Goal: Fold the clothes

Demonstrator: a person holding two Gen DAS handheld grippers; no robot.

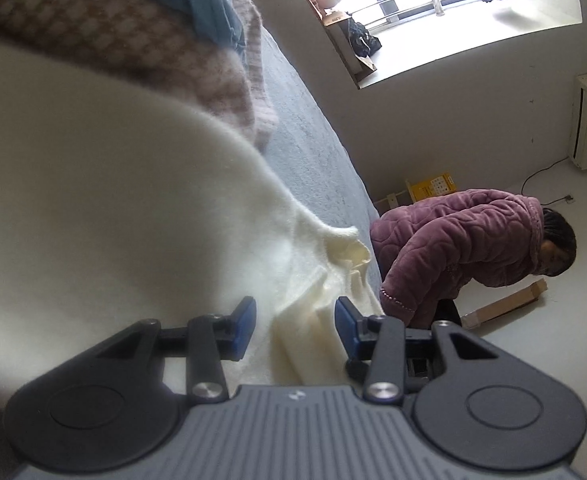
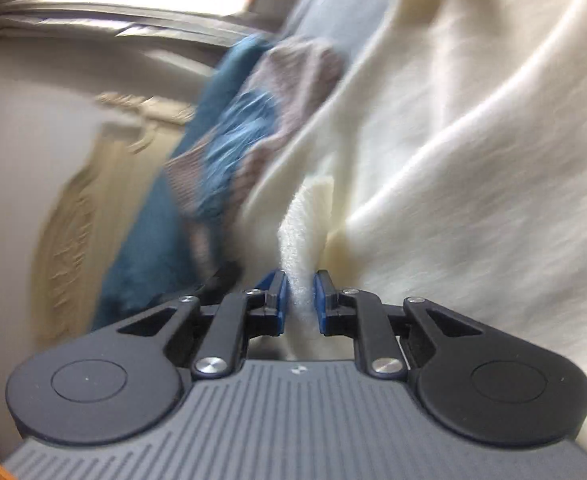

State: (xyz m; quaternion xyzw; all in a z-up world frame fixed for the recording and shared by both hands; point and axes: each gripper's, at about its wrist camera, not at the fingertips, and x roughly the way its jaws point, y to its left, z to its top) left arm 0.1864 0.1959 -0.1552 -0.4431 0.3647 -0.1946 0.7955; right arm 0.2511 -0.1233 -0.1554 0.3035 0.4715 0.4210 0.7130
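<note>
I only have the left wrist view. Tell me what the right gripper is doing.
Observer: The right gripper is pinching a fold of the cream garment.
Operator: Say what lies beside that fold.
Observer: A blue cloth over a striped knit, though that view is motion-blurred.
Operator: Report anything past the clothes.
Observer: A carved beige panel.
</note>
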